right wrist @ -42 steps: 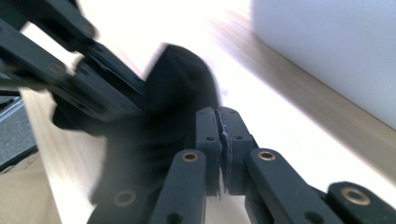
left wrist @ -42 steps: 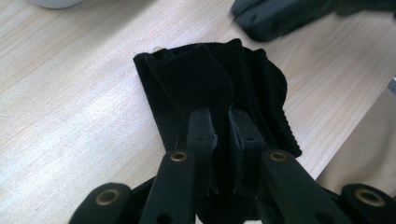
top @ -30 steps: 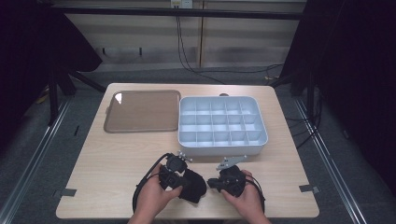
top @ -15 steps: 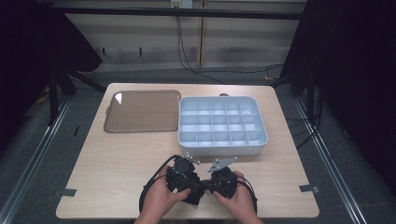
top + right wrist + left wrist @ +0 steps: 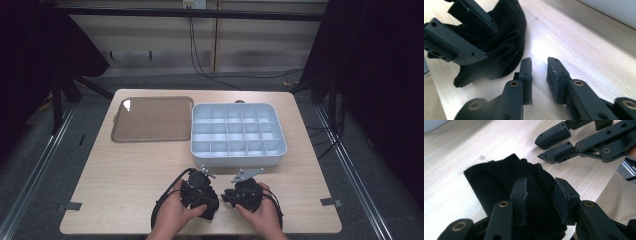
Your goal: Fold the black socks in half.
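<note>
A bunched black cloth point(image 5: 496, 177) lies on the wooden table near its front edge point(image 5: 210, 206). My left gripper point(image 5: 541, 192) is shut on it, and the fabric bulges up between the two jaws. In the high view the left gripper point(image 5: 200, 190) sits just left of the right gripper point(image 5: 227, 196), each held by a hand. My right gripper point(image 5: 539, 65) stands open by a narrow gap over bare wood, with nothing between its fingers. The cloth point(image 5: 506, 42) lies just to its left. In the left gripper view, the right gripper point(image 5: 540, 148) points in from the upper right, close to the cloth's edge.
A white box with several empty compartments point(image 5: 237, 161) stands just beyond the grippers. A flat brown tray point(image 5: 152, 119) lies at the back left. Bare table point(image 5: 120, 180) stretches to the left of the hands. A black cable point(image 5: 162, 207) loops by the left hand.
The two hands have drawn closer together. The right gripper has moved left toward the cloth, and the left gripper has shifted slightly right with the cloth.
</note>
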A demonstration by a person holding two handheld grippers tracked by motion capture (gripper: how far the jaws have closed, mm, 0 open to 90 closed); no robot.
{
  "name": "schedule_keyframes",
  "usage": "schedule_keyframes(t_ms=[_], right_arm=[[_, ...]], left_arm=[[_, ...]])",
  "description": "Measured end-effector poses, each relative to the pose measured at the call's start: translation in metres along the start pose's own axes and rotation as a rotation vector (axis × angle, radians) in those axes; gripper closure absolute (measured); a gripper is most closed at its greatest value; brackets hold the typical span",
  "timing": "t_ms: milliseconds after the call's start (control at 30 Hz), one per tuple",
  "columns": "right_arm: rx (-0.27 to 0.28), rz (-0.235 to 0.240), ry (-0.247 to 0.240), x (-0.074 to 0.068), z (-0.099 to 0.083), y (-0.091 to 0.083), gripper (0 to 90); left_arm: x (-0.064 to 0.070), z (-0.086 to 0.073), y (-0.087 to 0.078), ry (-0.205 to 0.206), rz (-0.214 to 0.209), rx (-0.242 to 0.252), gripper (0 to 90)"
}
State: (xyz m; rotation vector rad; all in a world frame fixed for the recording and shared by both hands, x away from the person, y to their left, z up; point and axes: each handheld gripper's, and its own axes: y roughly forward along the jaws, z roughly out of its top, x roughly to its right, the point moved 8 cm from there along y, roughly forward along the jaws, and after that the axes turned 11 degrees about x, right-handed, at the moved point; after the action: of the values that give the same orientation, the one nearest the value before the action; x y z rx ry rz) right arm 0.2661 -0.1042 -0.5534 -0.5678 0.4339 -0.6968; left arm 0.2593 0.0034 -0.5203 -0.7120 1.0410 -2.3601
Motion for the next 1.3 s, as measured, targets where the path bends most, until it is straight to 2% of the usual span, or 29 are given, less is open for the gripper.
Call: schedule_keyframes(t_ms=[367, 467, 533, 667, 833, 900, 967, 1133, 1300], right_arm=[[0.015, -0.015, 0.009, 0.003, 0.001, 0.001, 68.0], [0.016, -0.018, 0.014, 0.004, 0.002, 0.001, 65.5], [0.012, -0.023, 0.013, 0.004, 0.002, 0.001, 63.1], [0.01, -0.034, 0.029, 0.006, 0.004, 0.0, 61.0], [0.02, -0.035, 0.021, 0.006, 0.009, -0.001, 60.8], [0.023, -0.034, 0.022, 0.006, 0.01, -0.001, 60.3], [0.024, -0.032, 0.023, 0.006, 0.01, -0.001, 59.7], [0.028, -0.029, 0.027, 0.004, 0.014, -0.001, 57.8], [0.041, -0.017, 0.026, 0.001, 0.021, -0.001, 56.0]], left_arm=[[-0.001, -0.001, 0.0, -0.007, -0.018, 0.003, 63.2], [0.0, -0.003, 0.002, 0.02, -0.008, 0.003, 65.4], [0.0, -0.003, 0.003, 0.021, 0.001, 0.009, 65.4], [0.001, -0.005, 0.005, 0.049, 0.015, 0.002, 66.3], [0.001, -0.004, 0.007, 0.047, 0.028, -0.023, 70.9], [0.002, -0.004, 0.009, 0.062, 0.039, -0.022, 71.7], [0.002, -0.004, 0.008, 0.073, 0.041, -0.021, 71.6], [0.002, -0.005, 0.008, 0.063, 0.027, -0.009, 70.6], [0.004, -0.005, 0.008, 0.08, 0.035, -0.03, 67.8]])
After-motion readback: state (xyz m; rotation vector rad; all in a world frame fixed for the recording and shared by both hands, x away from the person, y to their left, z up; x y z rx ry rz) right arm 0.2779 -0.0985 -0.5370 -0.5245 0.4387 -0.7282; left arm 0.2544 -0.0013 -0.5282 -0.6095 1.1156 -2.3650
